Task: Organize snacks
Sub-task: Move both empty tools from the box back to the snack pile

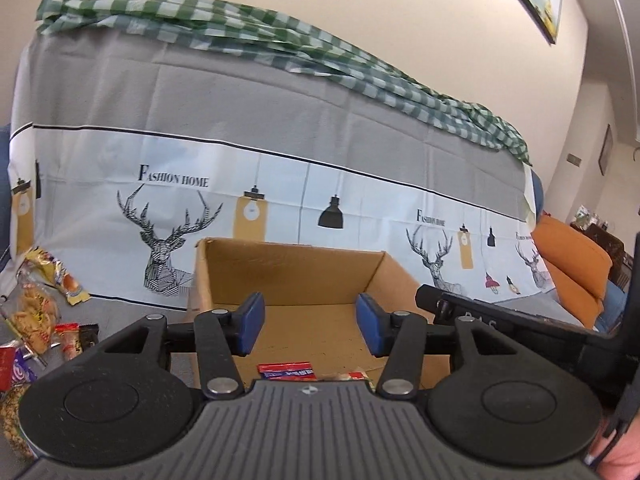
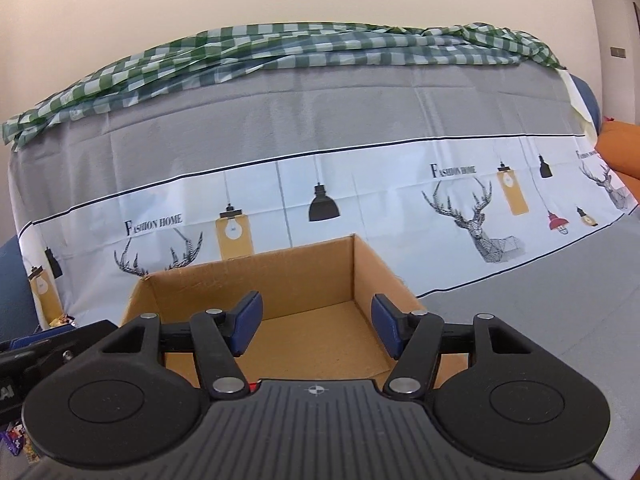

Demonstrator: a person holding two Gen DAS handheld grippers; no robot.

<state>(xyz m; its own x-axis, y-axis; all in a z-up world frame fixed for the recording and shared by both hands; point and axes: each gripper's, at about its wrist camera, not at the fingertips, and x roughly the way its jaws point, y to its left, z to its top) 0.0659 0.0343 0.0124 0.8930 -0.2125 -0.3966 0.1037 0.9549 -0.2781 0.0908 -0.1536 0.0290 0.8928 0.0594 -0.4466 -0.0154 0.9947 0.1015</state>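
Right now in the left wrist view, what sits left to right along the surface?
Snack pile → cardboard box → right tongs → orange cushion.

Ahead of both tongs the cardboard box (image 1: 288, 276) stands open-topped, its floor mostly bare beyond a red packet (image 1: 285, 371) at the near edge. Left of the left tongs, a heap of snack bags (image 1: 36, 308) crowds the gray cloth (image 2: 560, 312). Right of the right tongs the cloth lies bare. Behind the box a draped backrest (image 1: 240, 120) blocks passage.
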